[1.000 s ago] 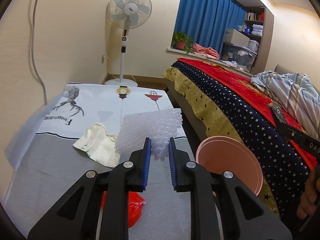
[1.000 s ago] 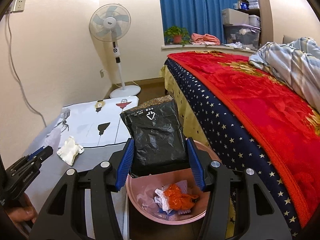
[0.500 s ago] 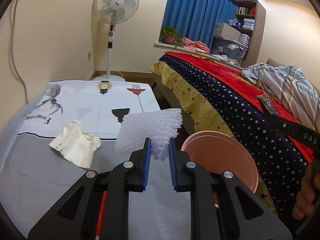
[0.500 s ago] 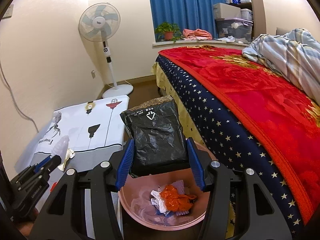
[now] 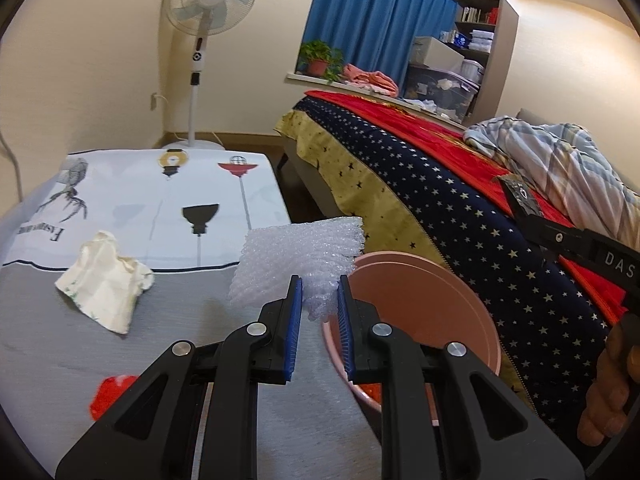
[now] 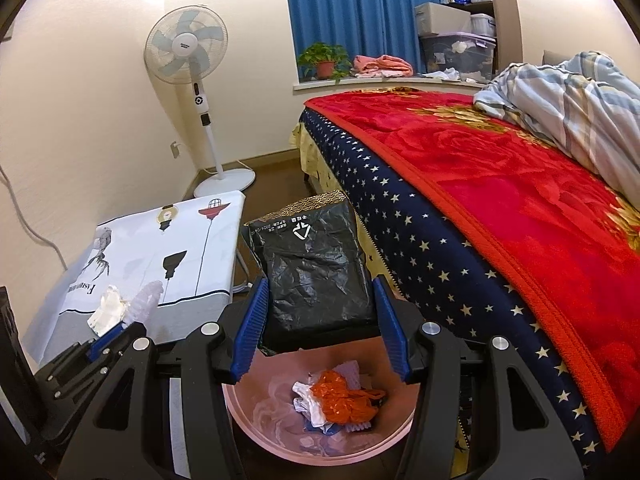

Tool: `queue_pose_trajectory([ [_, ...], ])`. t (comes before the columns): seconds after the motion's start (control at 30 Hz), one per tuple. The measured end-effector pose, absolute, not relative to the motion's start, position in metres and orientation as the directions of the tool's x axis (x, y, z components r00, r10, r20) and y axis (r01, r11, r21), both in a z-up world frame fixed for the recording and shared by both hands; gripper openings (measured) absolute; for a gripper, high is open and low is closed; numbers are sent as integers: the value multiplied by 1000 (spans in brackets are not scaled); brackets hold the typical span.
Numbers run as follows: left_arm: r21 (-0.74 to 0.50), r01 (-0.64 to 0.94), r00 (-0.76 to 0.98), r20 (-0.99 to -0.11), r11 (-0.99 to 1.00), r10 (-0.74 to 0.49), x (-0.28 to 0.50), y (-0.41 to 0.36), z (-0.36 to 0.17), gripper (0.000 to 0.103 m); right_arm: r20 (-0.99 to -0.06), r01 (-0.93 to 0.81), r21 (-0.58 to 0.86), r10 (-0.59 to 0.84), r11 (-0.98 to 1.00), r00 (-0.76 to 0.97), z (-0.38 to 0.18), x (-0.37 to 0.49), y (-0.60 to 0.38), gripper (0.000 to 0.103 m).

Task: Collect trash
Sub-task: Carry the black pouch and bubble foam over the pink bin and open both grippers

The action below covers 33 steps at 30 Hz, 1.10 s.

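Note:
My left gripper (image 5: 319,294) is shut on a white bubble-wrap sheet (image 5: 298,254) and holds it above the table, next to the rim of the pink bin (image 5: 424,300). My right gripper (image 6: 318,304) is shut on a black plastic package (image 6: 316,268) and holds it over the pink bin (image 6: 256,420), which contains orange and white crumpled trash (image 6: 340,400). A crumpled cream paper (image 5: 106,280) and a red scrap (image 5: 110,394) lie on the table. The left gripper with the bubble wrap (image 6: 146,296) shows at the left of the right wrist view.
The table (image 5: 120,200) carries a white printed cloth with grey front part. A bed (image 6: 500,200) with red and starred blanket stands right of the bin. A standing fan (image 5: 210,4) is in the far corner. A cable hangs on the left wall.
My left gripper has carried the bubble wrap to the right, closer to the pink bin. My right gripper still holds the black package over the bin, slightly shifted.

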<state>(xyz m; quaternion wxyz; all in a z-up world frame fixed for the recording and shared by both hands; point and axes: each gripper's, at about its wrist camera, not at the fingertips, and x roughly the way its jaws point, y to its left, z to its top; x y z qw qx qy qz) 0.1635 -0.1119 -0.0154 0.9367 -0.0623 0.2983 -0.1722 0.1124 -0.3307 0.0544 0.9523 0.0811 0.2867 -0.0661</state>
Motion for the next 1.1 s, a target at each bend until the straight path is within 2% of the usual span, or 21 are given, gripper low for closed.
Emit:
queue_pose_trajectory([
  [0.77,-251,454,651,-562,855,-511,176,-183,-34,18,-594,248,105,-139,963,792,44,123,-349,55],
  [0.83,-262,462,626,-580,847,-521,179,-188,-39,22,-604,256,105,-143,961,784,42,124,-351,58],
  [0.9,-270,460,601,-606,846,-520,182,-191,-46,39,-609,263,110,-144,959,780,41,125,-353,63],
  [1.1,-263,444,608,-614,856,-504,183,-182,-49,39,-605,267,124,-141,956,784,41,122,-357,65],
])
